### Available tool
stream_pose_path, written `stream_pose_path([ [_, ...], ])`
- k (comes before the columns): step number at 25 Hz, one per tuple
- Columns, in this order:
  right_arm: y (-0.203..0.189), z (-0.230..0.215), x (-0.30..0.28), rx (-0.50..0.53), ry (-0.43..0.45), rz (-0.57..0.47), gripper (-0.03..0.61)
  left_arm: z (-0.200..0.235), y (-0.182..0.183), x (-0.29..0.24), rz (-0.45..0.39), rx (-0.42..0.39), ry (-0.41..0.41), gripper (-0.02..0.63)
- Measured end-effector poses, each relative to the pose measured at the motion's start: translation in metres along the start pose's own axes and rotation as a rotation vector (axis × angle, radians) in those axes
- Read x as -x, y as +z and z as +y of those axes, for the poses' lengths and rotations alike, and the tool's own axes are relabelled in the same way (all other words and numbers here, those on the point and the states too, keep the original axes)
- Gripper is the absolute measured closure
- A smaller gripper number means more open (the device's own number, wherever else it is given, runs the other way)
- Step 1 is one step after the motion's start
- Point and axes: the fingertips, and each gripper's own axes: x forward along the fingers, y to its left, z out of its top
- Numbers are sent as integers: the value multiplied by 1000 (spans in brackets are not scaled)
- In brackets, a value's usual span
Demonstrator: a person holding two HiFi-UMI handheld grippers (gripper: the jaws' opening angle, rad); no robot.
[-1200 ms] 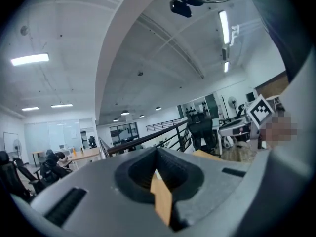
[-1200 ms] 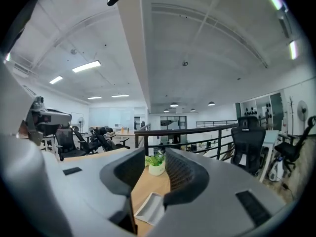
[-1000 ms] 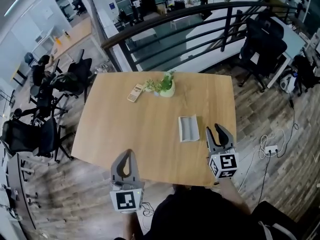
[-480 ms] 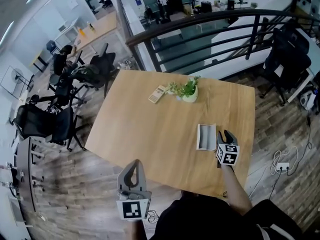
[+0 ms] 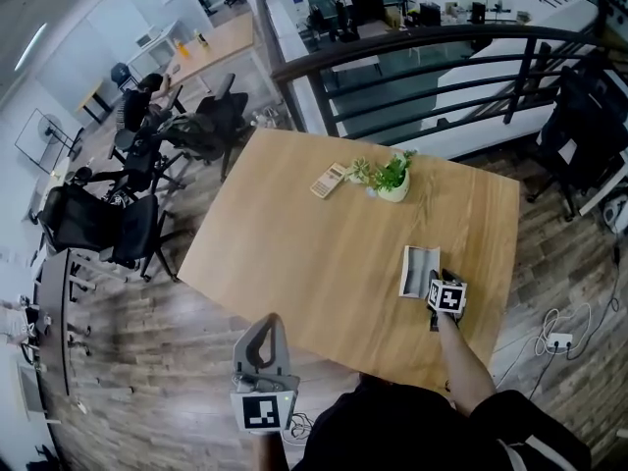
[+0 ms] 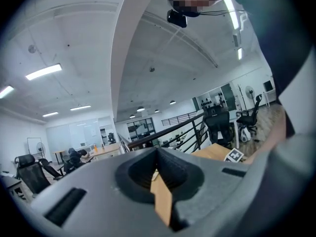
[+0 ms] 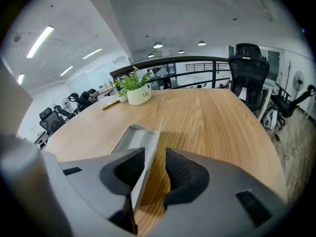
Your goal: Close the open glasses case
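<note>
**On the table's right side: lid between parted jaws**

On the right side of the table, the glasses case lies open. Its raised lid stands between the right gripper's parted jaws, not visibly pinched. The lid is best pushed sideways over the tray with one jaw, gently, so the light case does not skid. The left gripper hangs off the near edge, closed and empty.

Def an office imo, open-plan: black swivel chairs by a wood desk, dark railing behind it, someone sat at another desk further off, strip lights on the ceiling.
</note>
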Motion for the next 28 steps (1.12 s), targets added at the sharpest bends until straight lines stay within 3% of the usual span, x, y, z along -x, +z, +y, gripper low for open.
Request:
stream_pose_path([
  [9,-3,2,-3,-17,4,31,448,14,0,1,2,-7,36,614],
  [18,-8,3,-2,4,-1,51,529,20,-3,7,13,-20,57,614],
  [28,-6,5,-5,48,-4,52,537,25,-9,14,20,-12,80,614],
])
